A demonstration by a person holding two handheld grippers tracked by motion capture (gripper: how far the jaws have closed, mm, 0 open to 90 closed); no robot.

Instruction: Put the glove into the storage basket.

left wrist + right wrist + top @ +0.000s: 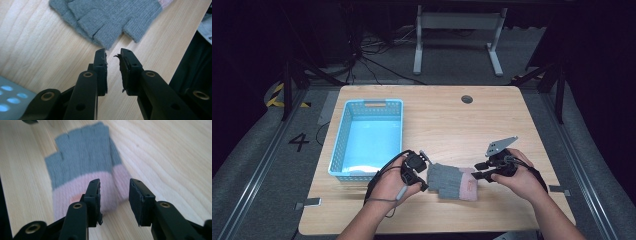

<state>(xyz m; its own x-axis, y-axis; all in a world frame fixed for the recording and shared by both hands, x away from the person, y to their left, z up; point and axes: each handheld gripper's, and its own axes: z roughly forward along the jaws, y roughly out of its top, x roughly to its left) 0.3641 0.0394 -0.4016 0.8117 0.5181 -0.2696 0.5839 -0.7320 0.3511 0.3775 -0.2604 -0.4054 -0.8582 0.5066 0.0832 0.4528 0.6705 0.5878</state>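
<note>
A fingerless knit glove (451,181), grey with a pink cuff (468,187), lies flat on the wooden table (447,125) near its front edge. My left gripper (426,175) sits at the glove's grey finger end. In the left gripper view its jaws stand slightly apart, open, with nothing between them, and the glove's (107,17) finger stubs lie just ahead of the left gripper (113,53). My right gripper (479,174) is at the cuff end. In the right gripper view the right gripper (114,183) is open and hovers over the edge of the pink cuff (75,192), not closed on it.
A light blue perforated basket (341,145) stands on the table's left half, just behind my left hand; its corner (10,96) shows in the left gripper view. A round cable hole (467,99) sits at the table's far edge. The table's front edge is close below both hands.
</note>
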